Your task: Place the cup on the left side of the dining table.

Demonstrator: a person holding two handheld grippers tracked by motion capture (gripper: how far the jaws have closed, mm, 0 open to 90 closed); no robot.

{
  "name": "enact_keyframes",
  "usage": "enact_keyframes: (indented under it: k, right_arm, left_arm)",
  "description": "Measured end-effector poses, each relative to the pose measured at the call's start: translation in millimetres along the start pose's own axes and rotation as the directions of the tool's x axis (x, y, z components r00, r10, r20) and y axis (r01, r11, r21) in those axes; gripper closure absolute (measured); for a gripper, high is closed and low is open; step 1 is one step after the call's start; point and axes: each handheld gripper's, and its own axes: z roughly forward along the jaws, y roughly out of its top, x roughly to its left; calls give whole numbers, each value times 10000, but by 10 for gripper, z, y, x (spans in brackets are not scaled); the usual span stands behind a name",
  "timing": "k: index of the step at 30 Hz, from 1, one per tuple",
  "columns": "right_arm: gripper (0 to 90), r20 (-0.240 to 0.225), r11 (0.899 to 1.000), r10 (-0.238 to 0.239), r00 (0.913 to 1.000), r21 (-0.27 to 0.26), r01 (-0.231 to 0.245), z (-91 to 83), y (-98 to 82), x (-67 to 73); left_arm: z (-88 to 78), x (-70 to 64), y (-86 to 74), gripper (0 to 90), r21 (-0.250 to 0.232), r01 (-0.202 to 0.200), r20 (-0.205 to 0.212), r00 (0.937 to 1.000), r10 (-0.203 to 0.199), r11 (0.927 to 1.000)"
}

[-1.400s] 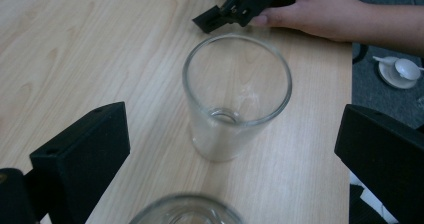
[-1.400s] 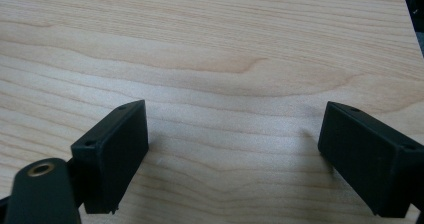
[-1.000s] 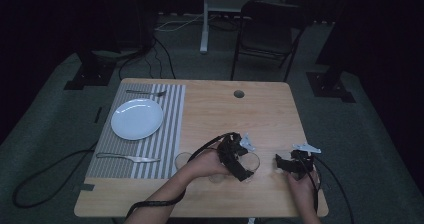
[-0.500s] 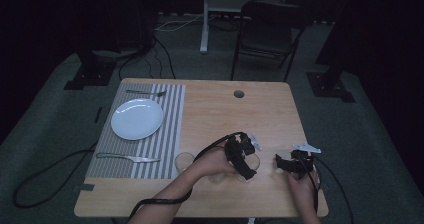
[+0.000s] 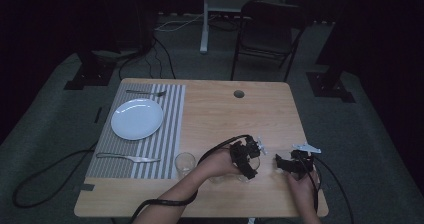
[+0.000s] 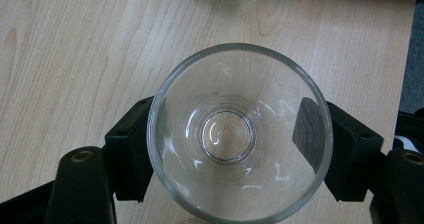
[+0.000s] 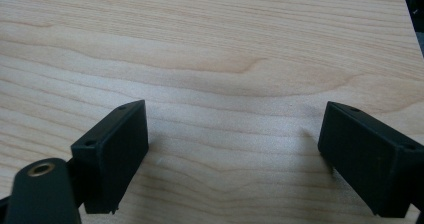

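Note:
A clear drinking glass (image 6: 239, 134) stands upright on the wooden table (image 6: 60, 49), seen from above in the left gripper view. My left gripper (image 6: 227, 149) has just been closing, and its black pads (image 6: 131, 149) now press the glass wall from both sides. In the high view the left gripper (image 5: 248, 160) sits near the table's front edge, right of centre, and covers most of the glass. A short way to its right, my right gripper (image 5: 284, 165) rests open. The right gripper (image 7: 235, 149) has bare wood between its jaws.
A second glass (image 5: 185, 163) stands left of the left hand, at the edge of a striped placemat (image 5: 170, 134). The mat holds a white plate (image 5: 137, 119), a fork (image 5: 146, 92) and a knife (image 5: 129, 157). A cable hole (image 5: 239, 93) lies at the back, with a chair (image 5: 267, 29) behind the table.
The left gripper has shifted a little to the right and closed its jaws around the glass. The right gripper has kept still.

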Motion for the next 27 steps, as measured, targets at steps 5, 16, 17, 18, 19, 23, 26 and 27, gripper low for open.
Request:
enact_keyframes:
  k: [5,16,17,18,19,23,26,27]
  right_arm:
    - [122,-3,10000,2,10000,2,-2,0,0,0]
    - [123,-3,10000,-6,10000,19,6,-1,1,-1]
    - [123,-1,10000,0,10000,10,0,-1,1,0]
    - [122,1,10000,-8,10000,7,8,0,0,-1]
    - [123,3,10000,-10,10000,5,10,0,0,-1]
    - [122,0,10000,6,10000,2,-6,0,1,0]
    - [123,-2,10000,-2,10000,6,2,-1,0,0]
    - [123,-3,10000,-4,10000,6,4,-1,1,-1]
  left_arm:
    - [-7,7,13,286,79,-158,22,9999,158,9998]
    - [-95,79,50,288,-240,86,-217,9997,-92,9997]
    - [-112,90,55,287,-331,86,-189,9998,-92,9994]
    - [-126,104,61,288,-359,151,-183,9997,-158,9992]
    - [-141,119,67,287,-385,151,-195,9997,-159,9991]
    - [-191,192,79,287,-442,292,-360,9989,-308,9986]
    - [-221,241,80,287,-414,364,-497,9980,-384,9985]
    - [-228,258,76,287,-364,366,-533,9978,-385,9987]
